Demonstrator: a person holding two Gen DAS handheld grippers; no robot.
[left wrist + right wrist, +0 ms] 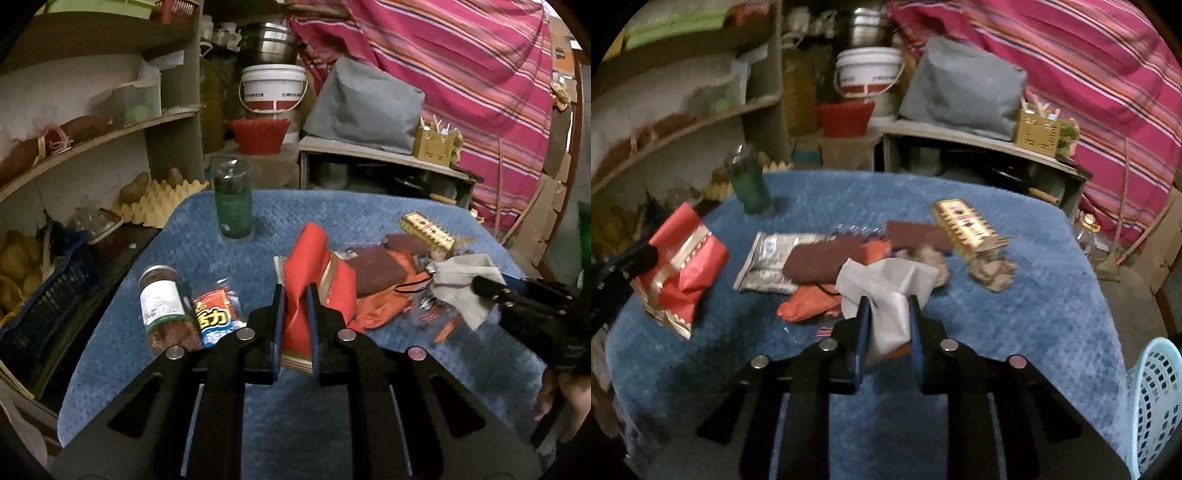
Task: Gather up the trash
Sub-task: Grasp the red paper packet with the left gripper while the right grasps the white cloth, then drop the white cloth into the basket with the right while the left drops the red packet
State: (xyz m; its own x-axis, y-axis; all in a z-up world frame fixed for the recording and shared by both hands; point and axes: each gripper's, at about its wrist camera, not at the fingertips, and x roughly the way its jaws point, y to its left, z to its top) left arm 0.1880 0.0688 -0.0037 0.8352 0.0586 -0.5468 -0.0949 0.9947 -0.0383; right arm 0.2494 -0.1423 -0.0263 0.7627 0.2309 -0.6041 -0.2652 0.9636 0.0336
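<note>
I had both grippers' fingers pinched nearly closed, left gripper (295, 314) on the red wrapper (306, 280), right gripper (886, 325) on the grey tissue (886, 291), whose limp, thin hold I feared could slip.

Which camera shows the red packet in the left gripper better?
The right wrist view: the whole red packet shows side-on, with its gold trim. In the left wrist view the left gripper hides its lower part.

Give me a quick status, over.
Left gripper shut on red wrapper. Right gripper shut on grey tissue. More litter on blue mat.
</note>
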